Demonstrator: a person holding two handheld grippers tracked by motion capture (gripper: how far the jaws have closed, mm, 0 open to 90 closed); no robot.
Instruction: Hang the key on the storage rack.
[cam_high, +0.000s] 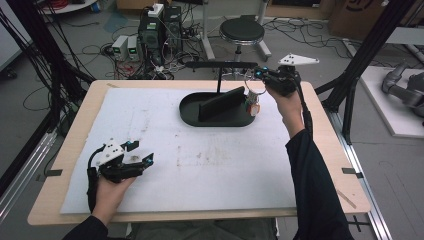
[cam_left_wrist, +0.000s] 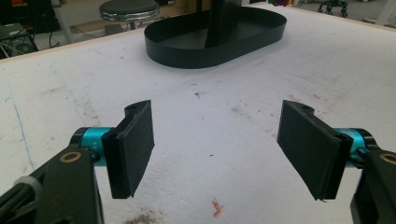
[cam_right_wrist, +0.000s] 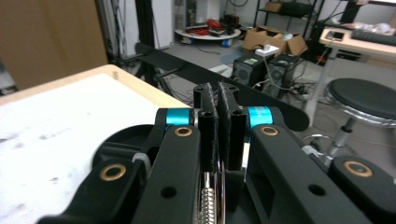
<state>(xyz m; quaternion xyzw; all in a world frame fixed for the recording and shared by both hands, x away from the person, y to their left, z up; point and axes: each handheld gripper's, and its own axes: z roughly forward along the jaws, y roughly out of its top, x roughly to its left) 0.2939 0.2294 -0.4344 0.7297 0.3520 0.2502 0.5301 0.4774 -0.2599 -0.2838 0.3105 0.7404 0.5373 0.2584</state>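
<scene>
My right gripper (cam_high: 251, 76) is held high at the back of the table, beside the right end of a black stand's crossbar (cam_high: 220, 64). Its jaws are shut on a thin metal keyring (cam_high: 251, 90), from which a small orange-and-white charm (cam_high: 253, 107) dangles over the stand's oval tray (cam_high: 192, 117). In the right gripper view the pads (cam_right_wrist: 208, 122) are pressed together with the ring's metal (cam_right_wrist: 220, 198) showing low between them, and the crossbar (cam_right_wrist: 187, 70) runs just beyond the tips. My left gripper (cam_high: 142, 154) rests open on the white mat (cam_high: 210, 170) at the front left, with nothing between its pads (cam_left_wrist: 133, 144).
A black slab (cam_high: 221, 102) leans inside the tray by the stand's post (cam_high: 218, 80). Past the table's far edge are a round stool (cam_high: 242, 31), computer boxes (cam_high: 160, 30) and floor cables. Black frame legs (cam_high: 360, 60) rise at the right.
</scene>
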